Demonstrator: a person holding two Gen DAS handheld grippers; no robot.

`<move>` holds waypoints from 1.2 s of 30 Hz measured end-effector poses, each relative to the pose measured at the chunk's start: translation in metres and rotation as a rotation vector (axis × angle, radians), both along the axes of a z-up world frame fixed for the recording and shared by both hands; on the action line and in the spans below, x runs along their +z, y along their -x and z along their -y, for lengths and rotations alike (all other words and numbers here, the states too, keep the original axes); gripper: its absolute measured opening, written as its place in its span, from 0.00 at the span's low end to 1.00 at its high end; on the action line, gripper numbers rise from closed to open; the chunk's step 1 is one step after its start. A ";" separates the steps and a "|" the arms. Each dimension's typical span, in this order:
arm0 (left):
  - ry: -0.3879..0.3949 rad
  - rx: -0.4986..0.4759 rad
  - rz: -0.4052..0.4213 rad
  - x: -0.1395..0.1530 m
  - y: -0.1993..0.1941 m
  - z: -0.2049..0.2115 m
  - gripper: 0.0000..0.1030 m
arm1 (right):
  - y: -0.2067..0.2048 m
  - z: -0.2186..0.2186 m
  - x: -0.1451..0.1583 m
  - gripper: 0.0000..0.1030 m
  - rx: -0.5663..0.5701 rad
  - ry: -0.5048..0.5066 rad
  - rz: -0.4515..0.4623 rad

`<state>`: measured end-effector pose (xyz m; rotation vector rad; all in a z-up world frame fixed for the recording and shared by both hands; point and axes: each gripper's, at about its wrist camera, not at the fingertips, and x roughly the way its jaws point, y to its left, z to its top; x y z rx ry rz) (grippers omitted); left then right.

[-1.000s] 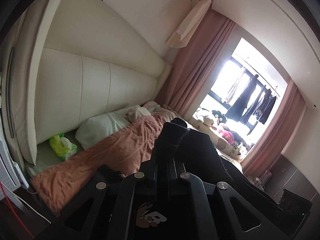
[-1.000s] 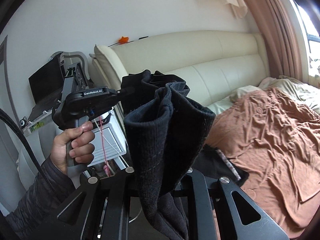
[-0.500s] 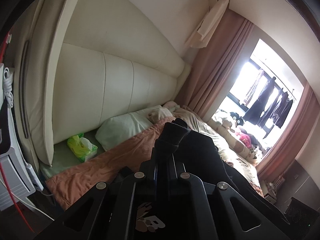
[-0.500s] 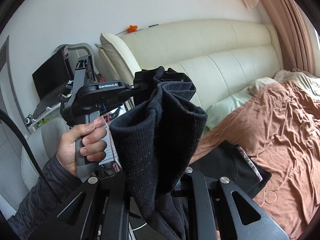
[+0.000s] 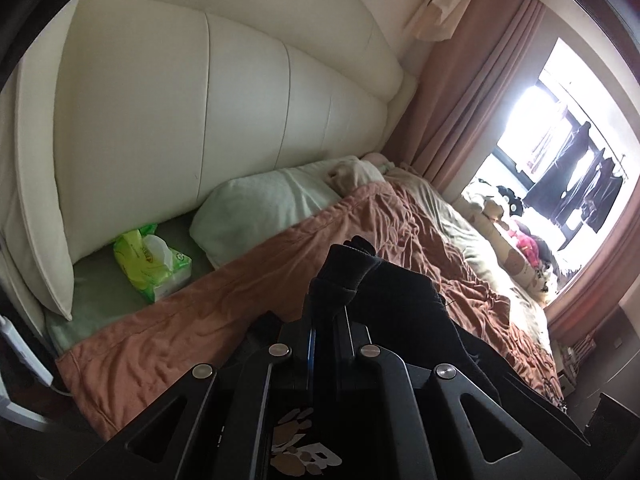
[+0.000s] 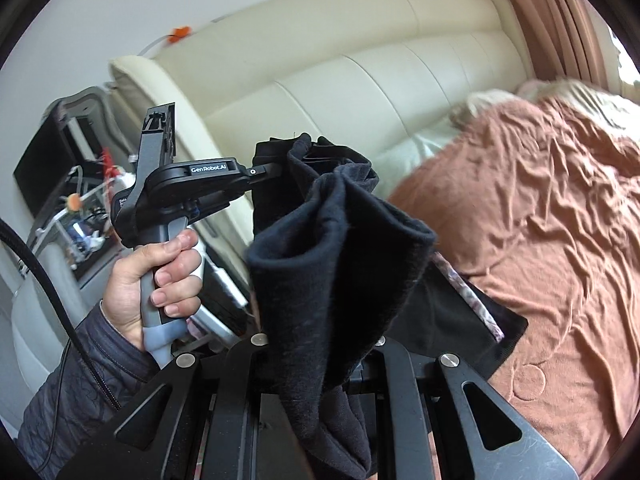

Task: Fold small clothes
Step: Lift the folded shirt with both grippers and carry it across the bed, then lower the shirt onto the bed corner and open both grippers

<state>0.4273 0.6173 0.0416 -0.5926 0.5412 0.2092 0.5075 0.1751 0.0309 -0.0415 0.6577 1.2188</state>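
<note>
Black knit garment (image 6: 340, 264), dark and thick, hangs in the air between the two tools above the near edge of the bed, its open hem bunched into a loose funnel. Left tool (image 6: 276, 170), seen from the right wrist camera, is clamped on the far upper edge of the cloth, jaws drawn together on a thin pinch; the person's left hand (image 6: 160, 276) wraps its grey handle with the fingers curled and the thumb on top, a quilted dark sleeve (image 6: 76, 380) reaching to the wrist. Right tool (image 6: 320, 356) grips the near edge of the same garment, its jaws nearly together with the fabric spilling over them. Below lie a rust-coloured blanket (image 5: 248, 288), a pale pillow (image 5: 264, 208) and a green tissue pack (image 5: 154, 258) by the cream headboard (image 5: 224, 108).
</note>
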 end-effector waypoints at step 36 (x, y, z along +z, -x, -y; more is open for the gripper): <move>-0.082 0.054 -0.353 -0.123 -0.033 0.003 0.56 | -0.110 -0.006 -0.123 0.56 -0.275 0.173 -0.245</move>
